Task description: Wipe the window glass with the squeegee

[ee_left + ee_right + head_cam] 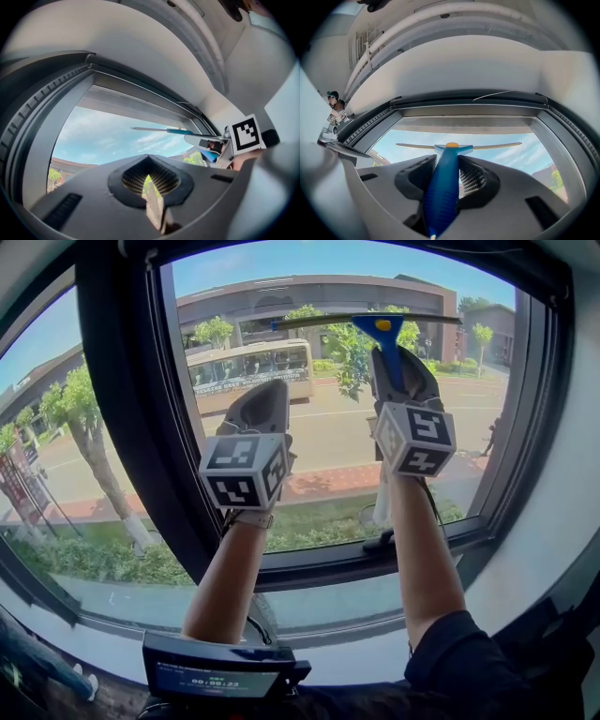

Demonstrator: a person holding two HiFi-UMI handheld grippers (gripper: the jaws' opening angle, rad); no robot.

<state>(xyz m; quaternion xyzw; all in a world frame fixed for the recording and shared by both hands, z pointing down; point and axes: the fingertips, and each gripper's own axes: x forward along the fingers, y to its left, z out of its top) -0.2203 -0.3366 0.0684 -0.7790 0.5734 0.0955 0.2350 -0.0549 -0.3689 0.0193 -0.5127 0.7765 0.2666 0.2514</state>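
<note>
- Gripping the blue squeegee (387,329) by its handle, the right gripper (395,360) is clamping its jaws on either side of it, and the handle is running out between them towards the window glass (319,432).
- The squeegee's blade is lying level across the upper part of the glass, just below the top rail of the window frame (127,427).
- The left gripper (266,390) is hanging in front of the glass too, to the left of the squeegee and lower than its blade. Its jaws are pressing together with nothing between them.
- As I'm reading it, a pass is only just starting: the blade is sitting high, and nearly the whole pane beneath it is waiting to be drawn over.
- No streaks, suds or wet bands are showing on the glass, so I cannot tell which parts, if any, are already wiped.
</note>
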